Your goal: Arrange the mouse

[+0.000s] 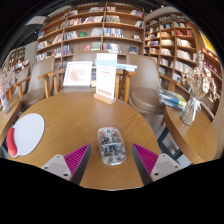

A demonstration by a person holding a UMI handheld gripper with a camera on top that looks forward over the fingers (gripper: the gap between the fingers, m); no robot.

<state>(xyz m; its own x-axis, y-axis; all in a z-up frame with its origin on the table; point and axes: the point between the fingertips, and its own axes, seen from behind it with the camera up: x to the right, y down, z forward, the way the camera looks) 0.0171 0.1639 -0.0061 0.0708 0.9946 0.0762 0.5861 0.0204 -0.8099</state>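
Note:
A clear, see-through mouse (111, 145) lies on the round wooden table (70, 110). It sits between my two fingers, slightly ahead of the tips, with a gap on either side. My gripper (111, 158) is open, and its magenta pads (76, 156) stand wide apart on either side of the mouse. A white round mouse mat (26, 131) with a red edge lies on the table to the left, beyond the left finger.
A white upright sign (105, 80) stands at the table's far edge, with wooden chairs (78, 74) behind it. Bookshelves (95, 30) line the back and right walls. A second wooden table (195, 135) with a plant stands to the right.

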